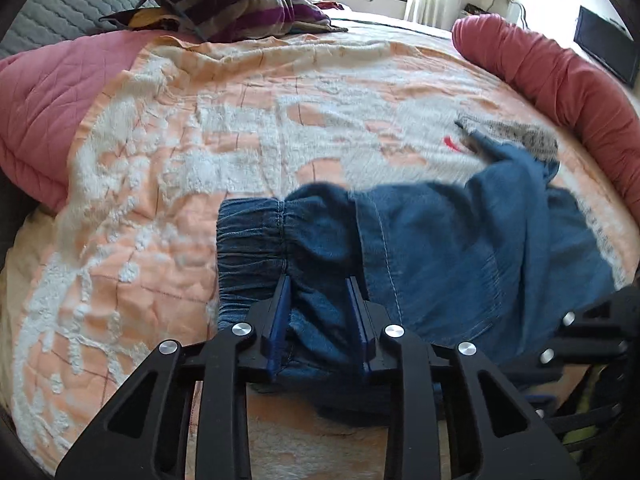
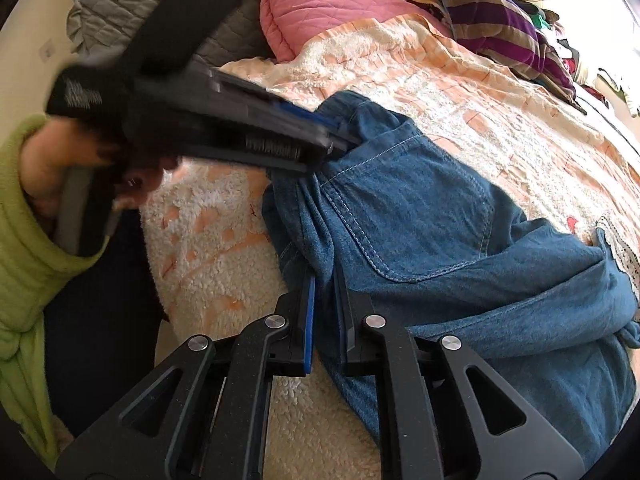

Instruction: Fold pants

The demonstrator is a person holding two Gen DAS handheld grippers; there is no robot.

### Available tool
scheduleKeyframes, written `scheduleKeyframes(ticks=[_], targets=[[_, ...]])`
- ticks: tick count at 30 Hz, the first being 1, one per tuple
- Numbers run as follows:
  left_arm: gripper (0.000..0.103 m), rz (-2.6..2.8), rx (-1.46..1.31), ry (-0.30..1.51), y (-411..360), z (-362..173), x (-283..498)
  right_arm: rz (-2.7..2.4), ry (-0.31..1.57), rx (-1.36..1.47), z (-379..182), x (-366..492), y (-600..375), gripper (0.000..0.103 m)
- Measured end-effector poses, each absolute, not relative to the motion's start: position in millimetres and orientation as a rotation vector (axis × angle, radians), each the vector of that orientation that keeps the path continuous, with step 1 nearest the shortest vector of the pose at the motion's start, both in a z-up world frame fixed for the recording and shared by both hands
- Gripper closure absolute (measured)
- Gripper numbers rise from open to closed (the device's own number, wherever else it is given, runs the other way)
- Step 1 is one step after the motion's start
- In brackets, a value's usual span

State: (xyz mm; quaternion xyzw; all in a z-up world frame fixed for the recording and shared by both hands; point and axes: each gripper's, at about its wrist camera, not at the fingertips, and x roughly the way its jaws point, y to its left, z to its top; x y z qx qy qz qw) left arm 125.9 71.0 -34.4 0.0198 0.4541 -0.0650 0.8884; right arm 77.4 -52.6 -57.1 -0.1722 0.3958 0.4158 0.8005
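Blue denim pants (image 1: 440, 240) lie bunched on a peach and white bedspread (image 1: 180, 152). My left gripper (image 1: 318, 284) is closed on gathered denim right next to the elastic waistband (image 1: 248, 240). The right wrist view shows the same left gripper (image 2: 340, 142) from the side, its tips biting into the top edge of the pants (image 2: 420, 220). My right gripper (image 2: 325, 280) is shut on a fold of denim at the near edge, beside a stitched back pocket (image 2: 400, 208). The pants' far end trails off to the right, partly blurred.
A hand in a green sleeve (image 2: 24, 260) holds the left gripper. A pink quilt (image 1: 40, 100), a striped pillow (image 1: 240, 4) and a red bolster (image 1: 560, 80) border the bed. A small grey lacy cloth (image 1: 528, 136) lies beyond the pants. The bed's edge is close below both grippers.
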Motion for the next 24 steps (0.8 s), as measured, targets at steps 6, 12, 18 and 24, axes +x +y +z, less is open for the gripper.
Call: scheduleKeyframes(ticks=[6,12,18,24], targets=[[0.077,-0.142,0.06,0.916,72,-36,120,0.913,0.857,-0.331,-46,72,-60,0.088],[0.077,-0.151,0.047,0.902,77,-36,118,0.823,0.792,-0.282,-22,81,-80,0.079],[0.077,-0.152,0.051,0.894,78,-35,116,0.776,0.905,-0.307,-45,109,-66,0.073],[0.077,-0.162,0.051,0.884,78,-36,116,0.754,0.988,-0.288,-69,108,-66,0.073]])
